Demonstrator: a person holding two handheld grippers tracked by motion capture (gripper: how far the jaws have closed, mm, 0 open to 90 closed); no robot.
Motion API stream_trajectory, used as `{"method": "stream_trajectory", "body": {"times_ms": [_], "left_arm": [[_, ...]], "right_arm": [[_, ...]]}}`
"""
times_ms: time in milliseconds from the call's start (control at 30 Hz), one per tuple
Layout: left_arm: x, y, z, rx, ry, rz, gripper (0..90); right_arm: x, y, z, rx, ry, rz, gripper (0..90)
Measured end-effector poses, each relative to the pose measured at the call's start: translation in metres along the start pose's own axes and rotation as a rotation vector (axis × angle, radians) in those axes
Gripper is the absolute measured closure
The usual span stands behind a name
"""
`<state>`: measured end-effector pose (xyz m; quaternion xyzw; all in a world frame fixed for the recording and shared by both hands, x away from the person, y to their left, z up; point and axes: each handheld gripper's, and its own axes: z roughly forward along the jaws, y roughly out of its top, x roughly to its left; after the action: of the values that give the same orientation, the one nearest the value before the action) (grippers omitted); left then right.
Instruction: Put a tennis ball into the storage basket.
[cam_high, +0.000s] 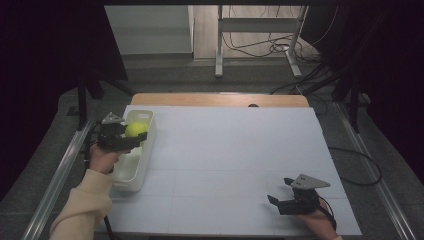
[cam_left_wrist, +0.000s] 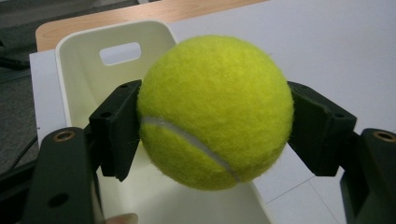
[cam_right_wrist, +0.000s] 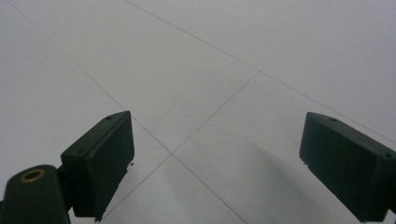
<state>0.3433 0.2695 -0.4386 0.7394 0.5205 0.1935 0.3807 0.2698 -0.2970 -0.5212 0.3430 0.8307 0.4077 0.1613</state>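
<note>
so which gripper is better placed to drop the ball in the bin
Left. The left gripper already clamps the ball right over the bin. The right gripper is open with nothing in it, far across the table.

The fuzzy yellow-green felt tennis ball (cam_left_wrist: 215, 112) has a rough, napped surface crossed by a smooth white seam. The cream rectangular plastic bin (cam_left_wrist: 84, 60) at the left looks smooth with a slight sheen. The white matt table covering (cam_high: 240, 155) is smooth and faintly lined; the far tan wooden table edge (cam_high: 220, 99) looks satin. The matt black plastic left gripper (cam_left_wrist: 212, 128) and right gripper (cam_right_wrist: 215, 163) have smooth pads.
</note>
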Motion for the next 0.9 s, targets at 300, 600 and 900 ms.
{"method": "stream_trajectory", "body": {"times_ms": [300, 600, 900], "left_arm": [[0.0010, -0.0031, 0.0062, 0.044, 0.006, 0.009, 26.4], [0.0028, -0.0049, 0.0055, 0.048, 0.013, 0.003, 26.4], [0.0047, -0.0069, 0.0072, 0.064, 0.041, 0.000, 26.4]], "right_arm": [[-0.0001, -0.0002, 0.0004, 0.000, -0.001, 0.000, 10.7], [0.0002, -0.0003, 0.0005, 0.005, -0.004, -0.002, 10.7], [0.0002, -0.0004, 0.0008, 0.006, -0.004, -0.003, 10.7]]}}
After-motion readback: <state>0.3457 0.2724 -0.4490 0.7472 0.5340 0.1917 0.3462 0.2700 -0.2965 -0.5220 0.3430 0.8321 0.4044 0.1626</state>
